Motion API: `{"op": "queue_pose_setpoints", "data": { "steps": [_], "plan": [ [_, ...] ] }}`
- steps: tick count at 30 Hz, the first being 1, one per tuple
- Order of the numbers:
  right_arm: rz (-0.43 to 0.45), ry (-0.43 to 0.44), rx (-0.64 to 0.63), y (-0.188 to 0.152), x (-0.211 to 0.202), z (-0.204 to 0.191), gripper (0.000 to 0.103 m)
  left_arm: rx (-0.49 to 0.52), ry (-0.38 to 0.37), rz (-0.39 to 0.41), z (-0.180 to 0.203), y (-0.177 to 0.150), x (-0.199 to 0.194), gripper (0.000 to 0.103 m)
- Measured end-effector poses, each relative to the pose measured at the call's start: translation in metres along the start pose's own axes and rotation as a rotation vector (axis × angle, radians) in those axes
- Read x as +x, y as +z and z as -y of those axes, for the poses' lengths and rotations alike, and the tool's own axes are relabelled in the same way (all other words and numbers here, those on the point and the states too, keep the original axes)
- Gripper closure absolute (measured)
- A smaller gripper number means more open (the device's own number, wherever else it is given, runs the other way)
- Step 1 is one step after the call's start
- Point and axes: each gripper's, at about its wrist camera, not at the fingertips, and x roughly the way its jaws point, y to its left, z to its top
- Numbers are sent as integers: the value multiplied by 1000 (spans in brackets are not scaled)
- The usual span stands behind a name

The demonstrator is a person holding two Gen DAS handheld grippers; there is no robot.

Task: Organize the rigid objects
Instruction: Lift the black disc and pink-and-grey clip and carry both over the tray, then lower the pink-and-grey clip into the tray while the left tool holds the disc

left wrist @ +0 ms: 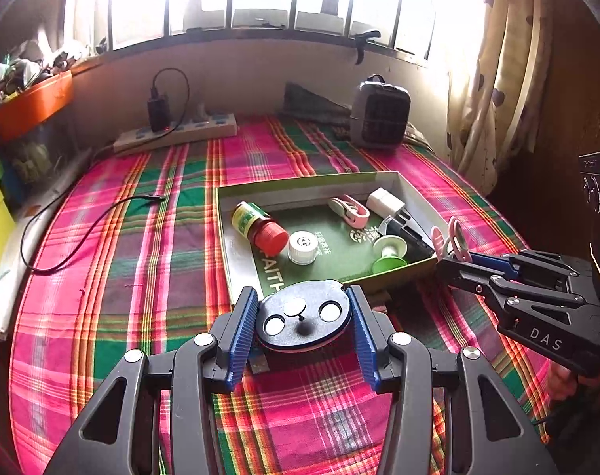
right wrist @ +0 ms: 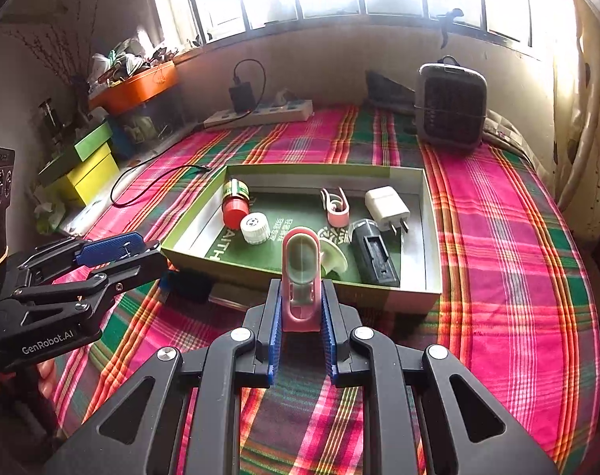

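A shallow green box lies on the plaid cloth. It holds a red-capped bottle, a white cap, a pink clip, a white charger, a black battery holder and a green spool. My left gripper is shut on a black round disc just before the box's near edge. My right gripper is shut on a pink clip at the box's near right corner.
A power strip with a black adapter lies at the back, a loose black cable to the left. A grey heater stands at the back right. Coloured boxes and an orange tray stand at the left.
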Motion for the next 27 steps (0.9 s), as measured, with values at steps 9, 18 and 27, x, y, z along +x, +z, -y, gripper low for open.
{"op": "queue_pose_setpoints", "data": {
  "steps": [9, 18, 27],
  "plan": [
    [2, 33, -28, 27, 13, -3, 84, 0, 4, -6, -9, 14, 14, 58],
    [-36, 48, -48, 55, 46, 3, 84, 6, 8, -34, -14, 27, 39, 58],
    [-116, 51, -82, 69, 89, 5, 84, -7, 9, -74, -17, 28, 61, 58]
  ]
}}
